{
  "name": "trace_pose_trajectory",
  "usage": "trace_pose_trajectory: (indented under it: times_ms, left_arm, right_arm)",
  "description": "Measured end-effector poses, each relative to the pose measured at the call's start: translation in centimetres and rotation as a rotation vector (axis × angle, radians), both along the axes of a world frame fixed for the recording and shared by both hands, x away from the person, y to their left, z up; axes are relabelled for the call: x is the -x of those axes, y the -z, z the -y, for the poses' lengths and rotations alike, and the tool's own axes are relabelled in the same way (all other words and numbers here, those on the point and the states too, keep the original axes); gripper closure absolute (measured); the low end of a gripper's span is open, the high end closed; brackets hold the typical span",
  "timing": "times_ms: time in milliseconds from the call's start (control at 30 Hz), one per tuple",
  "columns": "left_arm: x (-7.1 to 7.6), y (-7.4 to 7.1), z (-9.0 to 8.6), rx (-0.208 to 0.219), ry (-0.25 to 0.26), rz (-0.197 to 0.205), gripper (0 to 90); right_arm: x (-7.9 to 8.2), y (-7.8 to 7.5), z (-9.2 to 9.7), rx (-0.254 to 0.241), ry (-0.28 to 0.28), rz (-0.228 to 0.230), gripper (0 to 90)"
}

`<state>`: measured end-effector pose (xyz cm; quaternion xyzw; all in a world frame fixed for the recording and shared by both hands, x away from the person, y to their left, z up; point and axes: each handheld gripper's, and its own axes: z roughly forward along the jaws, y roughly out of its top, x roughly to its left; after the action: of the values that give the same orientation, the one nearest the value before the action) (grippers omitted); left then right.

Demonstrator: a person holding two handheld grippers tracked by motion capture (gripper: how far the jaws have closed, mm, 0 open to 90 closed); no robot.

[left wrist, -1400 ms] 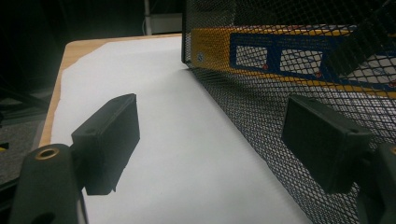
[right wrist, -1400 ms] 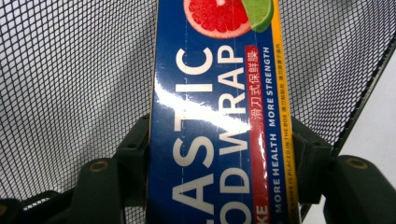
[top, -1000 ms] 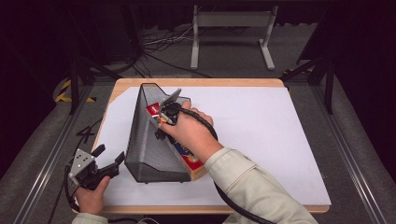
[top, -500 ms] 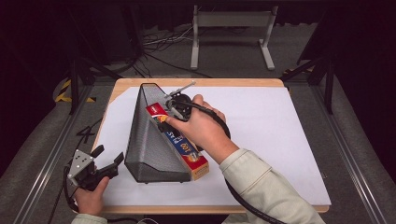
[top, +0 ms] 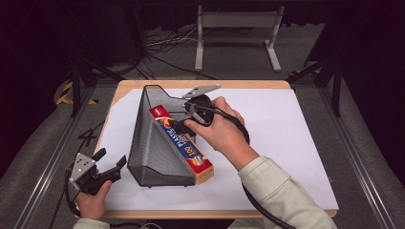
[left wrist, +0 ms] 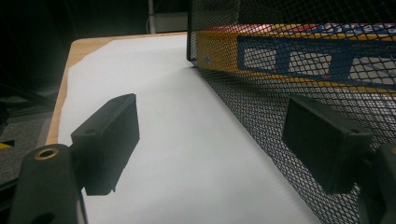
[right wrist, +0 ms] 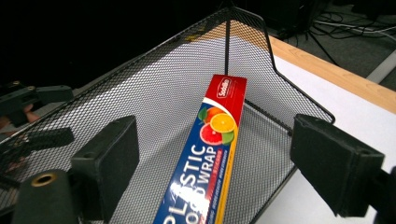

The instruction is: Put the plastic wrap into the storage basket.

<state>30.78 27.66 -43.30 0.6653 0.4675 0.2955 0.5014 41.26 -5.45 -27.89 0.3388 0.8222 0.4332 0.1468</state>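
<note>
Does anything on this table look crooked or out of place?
Slightly. The plastic wrap box lies slanted in the black mesh holder, and its near end pokes out past the holder's open front. The white sheet covering the table also has a ragged, uneven far-left corner. Nothing looks spilled or broken.

A mesh basket [top: 153,143] is sitting on the left half of the desk [top: 286,143]. A plastic wrap box [top: 184,145] is lying inside it, along its right side. The right hand-held gripper [top: 179,125] is hovering over the box; the left hand-held gripper [top: 112,162] is resting just left of the basket.
</note>
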Motion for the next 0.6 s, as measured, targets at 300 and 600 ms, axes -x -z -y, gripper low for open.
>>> trace_pose_trajectory:
  times_ms: [300,600]
  left_arm:
    - [-0.3,0.1,0.2,-0.008,0.005,-0.01,19.7]
    - [-0.3,0.1,0.3,-0.021,0.006,-0.015,19.5]
  right_arm:
    - [0.7,-0.6,4.0,-0.002,-0.008,-0.003,14.9]
    - [1.8,-2.1,7.6,0.033,-0.014,0.042,13.1]
